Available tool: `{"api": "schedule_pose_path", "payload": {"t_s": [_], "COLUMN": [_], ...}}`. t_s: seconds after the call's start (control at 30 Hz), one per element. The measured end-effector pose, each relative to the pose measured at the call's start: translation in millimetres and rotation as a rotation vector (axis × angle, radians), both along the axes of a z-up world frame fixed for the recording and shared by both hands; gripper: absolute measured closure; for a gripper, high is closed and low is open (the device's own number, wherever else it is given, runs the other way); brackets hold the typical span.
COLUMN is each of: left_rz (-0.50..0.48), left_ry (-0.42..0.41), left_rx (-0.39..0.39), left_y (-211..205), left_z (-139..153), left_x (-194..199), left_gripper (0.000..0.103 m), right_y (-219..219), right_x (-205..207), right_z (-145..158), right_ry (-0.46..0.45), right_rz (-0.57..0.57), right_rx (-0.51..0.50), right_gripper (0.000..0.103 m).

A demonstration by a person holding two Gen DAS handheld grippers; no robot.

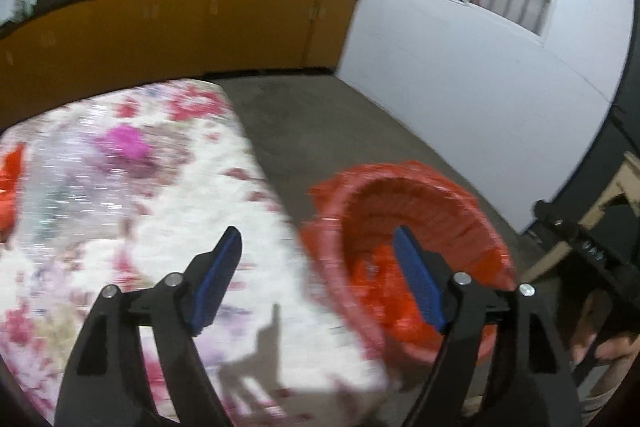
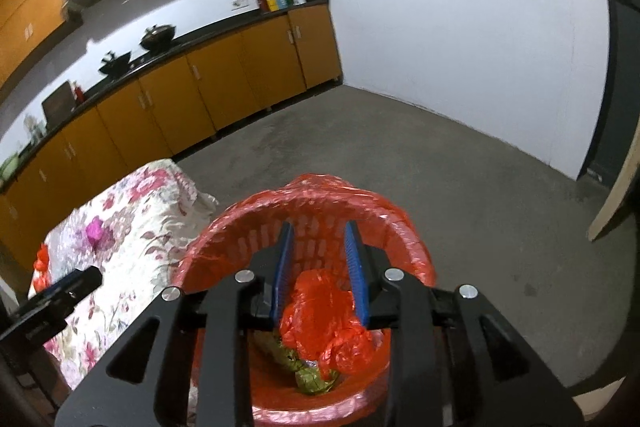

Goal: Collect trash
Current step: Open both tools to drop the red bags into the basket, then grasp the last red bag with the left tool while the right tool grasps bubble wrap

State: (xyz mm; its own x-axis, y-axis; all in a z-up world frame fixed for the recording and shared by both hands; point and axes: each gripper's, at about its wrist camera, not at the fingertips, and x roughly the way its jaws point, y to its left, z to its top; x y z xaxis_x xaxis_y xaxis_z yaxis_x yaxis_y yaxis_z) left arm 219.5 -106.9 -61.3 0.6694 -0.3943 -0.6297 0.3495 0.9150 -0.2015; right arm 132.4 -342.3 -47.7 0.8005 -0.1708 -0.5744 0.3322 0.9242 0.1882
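A red basket bin lined with red plastic stands on the floor beside a table under a floral cloth. My right gripper hangs over the bin, its jaws apart. A crumpled red bag lies inside below them on a green-yellow wrapper, and the pads do not press it. In the blurred left wrist view my left gripper is wide open and empty, between the table's edge and the bin. A pink scrap and a red scrap lie on the cloth.
Orange cabinets with a dark counter carrying woks line the far wall. A white wall with a barred window closes the right side. Bare concrete floor spreads beyond the bin. A pale wooden piece leans at the right edge.
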Motion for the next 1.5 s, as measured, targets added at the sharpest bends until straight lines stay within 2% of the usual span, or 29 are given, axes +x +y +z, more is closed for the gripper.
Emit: {"api": "schedule_pose_path", "payload": {"t_s": [0.13,0.17,0.23,0.47,0.6,0.73,0.9,1.03,1.2,1.23,1.27,1.3,1.4,1.5], "left_rz": [0.092,0.125,0.174,0.368,0.501,0.606,0.675,0.701,0.723,0.725,0.725,0.724,0.715,0.701], "left_ry": [-0.035,-0.039,-0.04,-0.054,-0.075,-0.094,-0.098,-0.095,-0.078,-0.071,-0.067,-0.06,-0.048,-0.044], "left_rx": [0.058,0.072,0.09,0.151,0.15,0.125,0.107,0.099,0.084,0.078,0.074,0.068,0.051,0.046], "left_y": [40.8,56.4,80.4,171.8,226.7,270.3,306.7,324.7,343.8,346.6,347.2,348.2,347.8,344.1], "left_z": [-1.2,-2.8,-5.9,-14.1,-11.8,-10.3,-11.1,-14.9,-21.2,-22.7,-24.4,-25.9,-30.1,-32.8], "left_x": [-4.9,-6.5,-8.8,-18.8,-29.1,-38.8,-46.2,-48.9,-46.4,-44.3,-42.9,-41.0,-36.2,-30.5], "left_gripper": [0.022,0.022,0.022,0.022,0.022,0.022,0.022,0.022,0.022,0.022,0.022,0.022,0.022,0.022], "right_y": [30.7,37.8,59.0,151.4,214.5,276.2,339.6,379.0,402.3,404.1,404.2,402.3,388.4,365.2], "right_x": [11.7,14.4,21.9,56.8,87.2,116.4,160.2,188.9,209.5,211.9,212.4,211.2,197.1,173.9], "right_z": [2.5,2.5,3.7,5.0,6.8,5.3,-2.5,-17.4,-38.2,-44.2,-48.1,-50.5,-44.4,-26.1], "right_ry": [0.008,0.009,0.003,0.015,0.019,0.017,0.03,0.052,0.109,0.133,0.147,0.159,0.13,0.071], "right_rz": [0.075,0.092,0.143,0.384,0.521,0.621,0.679,0.689,0.674,0.681,0.687,0.694,0.698,0.696], "right_rx": [-0.01,-0.011,-0.013,-0.006,0.012,-0.022,-0.066,-0.149,-0.231,-0.245,-0.255,-0.266,-0.228,-0.183], "right_gripper": [0.075,0.073,0.059,0.058,0.058,0.058,0.058,0.056,0.053,0.061,0.074,0.1,0.101,0.102]}}
